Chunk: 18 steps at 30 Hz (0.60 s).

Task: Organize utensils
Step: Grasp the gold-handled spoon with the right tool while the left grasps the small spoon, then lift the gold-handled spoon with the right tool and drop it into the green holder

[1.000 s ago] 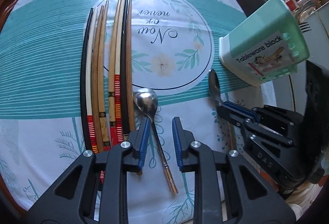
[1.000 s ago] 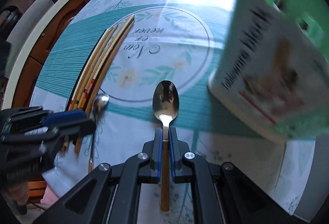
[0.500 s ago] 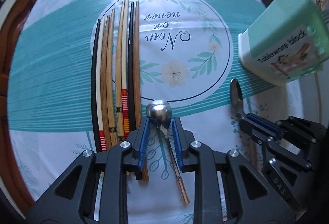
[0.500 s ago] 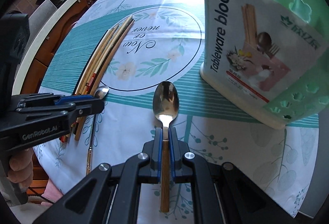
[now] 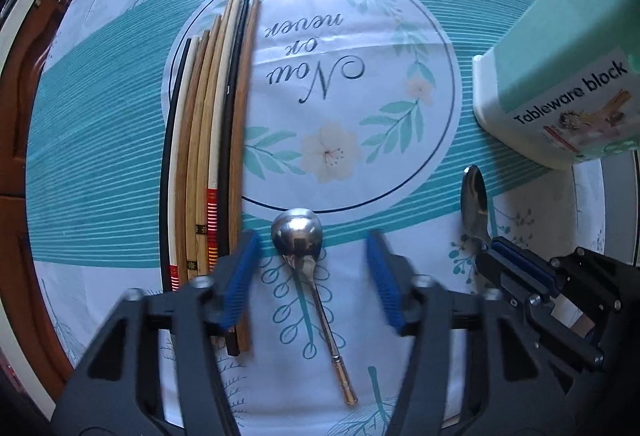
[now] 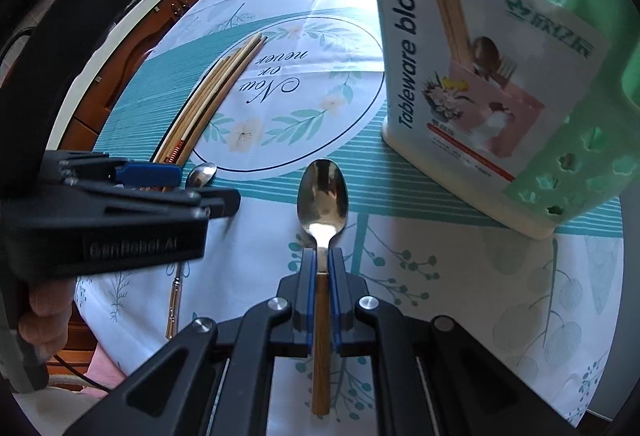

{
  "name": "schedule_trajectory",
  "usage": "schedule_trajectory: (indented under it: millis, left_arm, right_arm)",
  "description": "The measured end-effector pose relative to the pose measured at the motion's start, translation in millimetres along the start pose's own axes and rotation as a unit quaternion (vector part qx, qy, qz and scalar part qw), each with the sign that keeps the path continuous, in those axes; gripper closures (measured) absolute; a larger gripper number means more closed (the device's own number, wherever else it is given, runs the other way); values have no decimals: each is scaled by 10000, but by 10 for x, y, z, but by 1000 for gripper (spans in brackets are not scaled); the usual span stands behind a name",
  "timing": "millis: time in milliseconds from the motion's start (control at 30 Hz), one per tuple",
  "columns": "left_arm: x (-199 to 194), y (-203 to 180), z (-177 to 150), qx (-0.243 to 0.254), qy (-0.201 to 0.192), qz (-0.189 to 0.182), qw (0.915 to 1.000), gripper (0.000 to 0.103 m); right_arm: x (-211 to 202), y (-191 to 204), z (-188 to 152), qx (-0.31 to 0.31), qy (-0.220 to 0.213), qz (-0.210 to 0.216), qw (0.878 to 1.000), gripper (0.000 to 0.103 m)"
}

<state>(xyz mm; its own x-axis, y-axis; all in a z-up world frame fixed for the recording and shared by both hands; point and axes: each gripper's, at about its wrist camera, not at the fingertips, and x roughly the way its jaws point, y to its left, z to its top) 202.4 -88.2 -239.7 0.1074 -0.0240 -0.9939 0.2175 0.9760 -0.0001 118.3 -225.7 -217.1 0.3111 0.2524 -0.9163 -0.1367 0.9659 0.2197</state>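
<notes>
Between the spread, empty fingers of the left gripper (image 5: 312, 272) lies a slim gold-handled steel spoon (image 5: 298, 236) on the floral tablecloth (image 5: 120, 140). The right gripper (image 6: 323, 256) clamps a wooden-handled spoon (image 6: 323, 192) — beyond, a row of chopsticks (image 5: 212, 156) and the green tableware holder (image 6: 480, 76).

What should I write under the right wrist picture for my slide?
The right gripper clamps a wooden-handled spoon near the green tableware holder.

Floral teal-striped tablecloth (image 5: 400, 36) lettered "Now or never", over a brown wooden table edge (image 5: 16, 140).
</notes>
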Motion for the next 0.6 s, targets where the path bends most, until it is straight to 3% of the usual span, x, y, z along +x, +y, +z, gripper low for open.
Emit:
schedule_trajectory:
  millis: [67,267,367,600]
  left_arm:
    - [-27,10,32,78,-1,-1,10000,81]
    - [-44,-21,-35,33,-171,-66,9998,82]
    - [-116,76,-180,-60,-392,-282,9988,82]
    - [-452,0,-386,95,-1083,-285,9937,82]
  right_arm:
    - [-6,-24,-11,26,-7,21,10000,97]
    - [-18,-48,-32,65,-25,53,10000,97]
    - [-23,-44,-40,43,-43,52,10000,97]
    - [-140,-100,-136,3,-331,248,9991,97]
